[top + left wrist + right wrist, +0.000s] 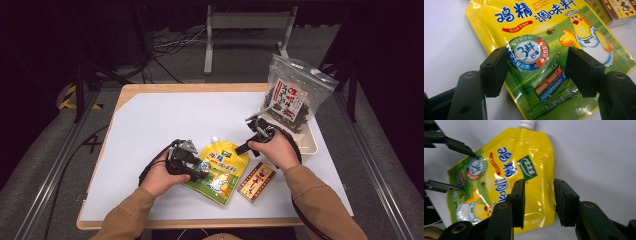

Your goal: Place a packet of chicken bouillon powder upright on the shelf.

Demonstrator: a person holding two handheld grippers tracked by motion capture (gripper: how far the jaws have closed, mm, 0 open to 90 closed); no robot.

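Lying flat on the white table [150, 120], the glossy yellow spouted seasoning pouch [220, 170] is the landmark: crinkled foil, white cap at its far end. The left gripper [535, 66] hovers at its near left edge, jaws wide, pads clear of the film. The right gripper [539, 200] straddles its right edge, jaws narrower, not pressing. A small red carton [256, 181] lies just right; broad bare tabletop spreads beyond the cap.
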